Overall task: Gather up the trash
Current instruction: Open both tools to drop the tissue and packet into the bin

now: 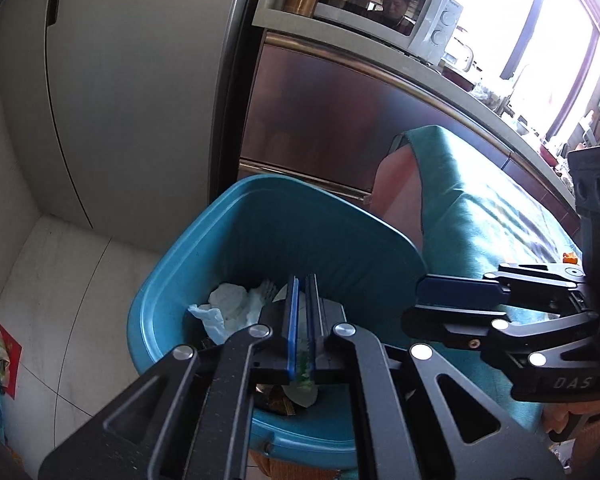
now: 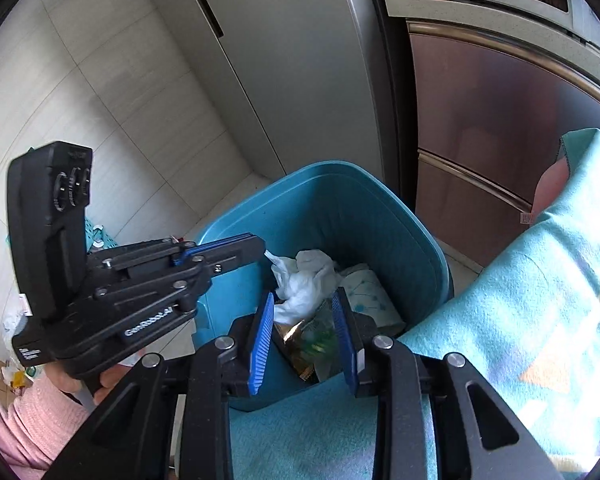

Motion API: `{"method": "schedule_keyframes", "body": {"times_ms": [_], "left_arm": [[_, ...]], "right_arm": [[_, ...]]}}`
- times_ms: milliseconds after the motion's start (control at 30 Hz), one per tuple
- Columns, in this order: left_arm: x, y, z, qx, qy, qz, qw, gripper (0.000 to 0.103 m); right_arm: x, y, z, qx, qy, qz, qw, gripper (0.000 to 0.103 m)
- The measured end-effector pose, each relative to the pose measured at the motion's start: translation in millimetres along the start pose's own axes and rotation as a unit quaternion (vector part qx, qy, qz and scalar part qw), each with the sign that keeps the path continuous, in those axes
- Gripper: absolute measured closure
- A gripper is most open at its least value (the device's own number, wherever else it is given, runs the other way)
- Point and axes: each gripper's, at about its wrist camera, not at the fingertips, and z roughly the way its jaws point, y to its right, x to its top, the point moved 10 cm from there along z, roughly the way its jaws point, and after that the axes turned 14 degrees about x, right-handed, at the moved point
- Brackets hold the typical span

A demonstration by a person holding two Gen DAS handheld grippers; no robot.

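From the left wrist, a smooth blue plastic bin [image 1: 276,240] with a rounded rim is seen on pale glossy floor tiles [image 1: 60,288], beside a grey fridge [image 1: 132,92] and a coppery brushed-metal cabinet [image 1: 324,120]. Crumpled white tissue [image 1: 230,308] lies inside the bin. The left gripper [image 1: 301,300] is held over the bin, its ribbed blue jaws clenched; a thin greenish scrap [image 1: 303,370] is seen between them near their base. A teal woven cloth [image 1: 492,216] is draped at the right, where the right gripper [image 1: 452,300] is seen from the side. A white microwave [image 1: 388,8] stands on the counter [image 1: 440,76].

From the right wrist, the right gripper [image 2: 304,336] is seen with jaws parted and nothing clamped. Below them, in the bin [image 2: 340,208], lie the tissue [image 2: 304,280], a shiny gold-and-green wrapper [image 2: 308,344] and a patterned paper pack [image 2: 368,292]. The left gripper [image 2: 256,248], closed, is held by a hand [image 2: 80,384] with a pink knitted sleeve [image 2: 24,428].
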Motion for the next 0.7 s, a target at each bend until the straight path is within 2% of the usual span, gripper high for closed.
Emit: {"method": "schedule_keyframes", "body": {"times_ms": [167,367,533,700], "left_arm": [[-3,2,-4,0.001,0.007,0.003,1.0000,0.100],[1,14,-28,-0.003,0.035,0.016,0.9993,0.096],[8,35,-57,-0.019,0.068,0.032,0.9970,0.085],[11,75,-87,-0.052,0.098,0.062,0.9919,0.075]], "right_arm": [[-8,2,-14,0.005,0.013,0.004,1.000,0.074],[-13,0,-37,0.011,0.047,0.004,0.999,0.072],[-19,-2,-68,0.012,0.084,-0.001,0.996,0.069],[-29,1,-105,0.004,0.120,0.004,0.993,0.068]]}}
